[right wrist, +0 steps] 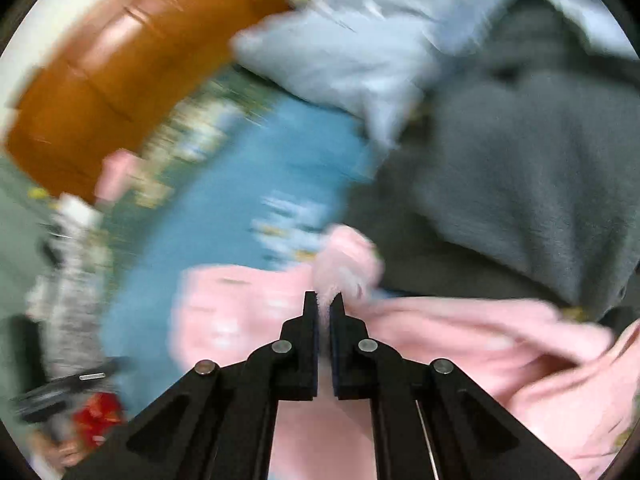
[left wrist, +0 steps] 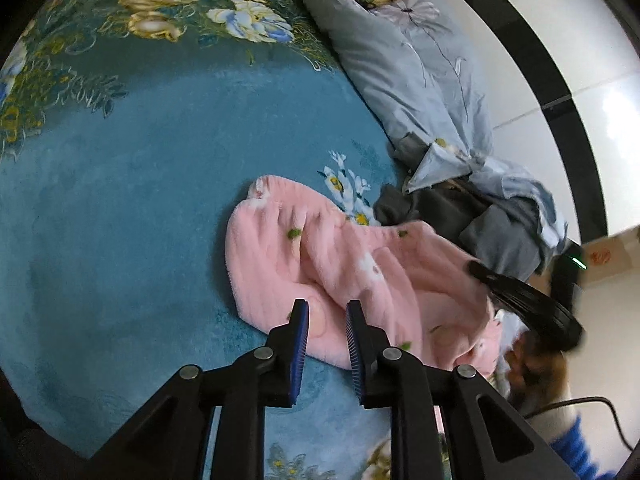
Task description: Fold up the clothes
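Note:
A fluffy pink garment (left wrist: 340,276) with small flower prints lies crumpled on the blue floral blanket (left wrist: 140,180). My left gripper (left wrist: 327,312) hovers open just above the garment's near edge, with nothing between its fingers. In the left wrist view the other gripper (left wrist: 520,300) reaches in from the right onto the pink cloth. The right wrist view is blurred by motion. There my right gripper (right wrist: 324,300) is shut on a pinched fold of the pink garment (right wrist: 460,340), which bunches up past the fingertips.
A grey garment (left wrist: 500,232) and a pale blue flowered quilt (left wrist: 420,64) lie heaped along the bed's right side. A wooden headboard (right wrist: 132,64) stands at the far end. White floor tiles (left wrist: 560,80) lie beyond the bed. A cardboard box (left wrist: 612,252) sits on the floor.

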Tool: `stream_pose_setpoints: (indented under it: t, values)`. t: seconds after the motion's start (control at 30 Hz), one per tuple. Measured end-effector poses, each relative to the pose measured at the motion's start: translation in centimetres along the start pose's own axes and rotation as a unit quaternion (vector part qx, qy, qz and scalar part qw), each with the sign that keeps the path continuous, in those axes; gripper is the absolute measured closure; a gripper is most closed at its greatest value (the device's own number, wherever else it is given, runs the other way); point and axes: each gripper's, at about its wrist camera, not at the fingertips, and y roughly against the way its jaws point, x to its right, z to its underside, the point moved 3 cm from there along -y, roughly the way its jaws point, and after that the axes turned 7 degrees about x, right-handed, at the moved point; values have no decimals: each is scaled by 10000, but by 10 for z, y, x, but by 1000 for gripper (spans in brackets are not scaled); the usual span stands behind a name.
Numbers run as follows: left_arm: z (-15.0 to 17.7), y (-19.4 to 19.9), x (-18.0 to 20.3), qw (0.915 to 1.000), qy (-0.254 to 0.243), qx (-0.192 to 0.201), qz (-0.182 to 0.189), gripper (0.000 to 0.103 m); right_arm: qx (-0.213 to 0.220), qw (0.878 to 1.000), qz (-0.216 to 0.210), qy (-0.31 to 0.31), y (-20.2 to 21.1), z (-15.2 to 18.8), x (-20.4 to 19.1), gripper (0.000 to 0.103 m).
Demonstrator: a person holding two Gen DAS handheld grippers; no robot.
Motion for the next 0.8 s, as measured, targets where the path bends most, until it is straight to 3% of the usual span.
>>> stream_pose_setpoints:
  t: [0.07, 0.13, 0.23, 0.37, 0.53, 0.6, 0.63, 0.67, 0.77, 0.8]
  values:
    - [-2, 1, -10, 9987, 463, 45, 192, 57, -54, 9983, -557, 170, 7, 18, -32, 99]
    - [-2, 2, -18, 9956, 856, 72, 372, 49, -128, 9934, -1094, 329, 12, 36, -64, 98]
    - [2, 1, -20, 9934, 1042, -5, 488, 37, -744, 9877, -1324, 360, -16, 85, -90, 98]
    - [19, -9, -20, 9938, 974, -379, 378, 32, -1451, 9756, -1512, 654, -43, 142, -126, 98]
    - [41, -25, -33, 9908, 1117, -762, 103, 31, -1673, 9657, -1745, 952, -42, 165, -151, 98]
    - [45, -28, -37, 9903, 1141, -795, 19, 34, -1717, 9652, -1734, 938, -42, 167, -152, 98]
    - [46, -28, -38, 9906, 1137, -767, 2, 44, -1746, 9650, -1721, 931, -43, 168, -152, 98]
    - [47, -28, -39, 9910, 1130, -725, -13, 68, -1757, 9652, -1681, 968, -43, 168, -151, 98]
    - [46, -26, -43, 9915, 1146, -610, -100, 92, -1670, 9698, -1481, 984, -39, 161, -148, 95]
    - [44, -24, -44, 9918, 1155, -533, -112, 93, -1655, 9715, -1422, 923, -36, 156, -144, 94]
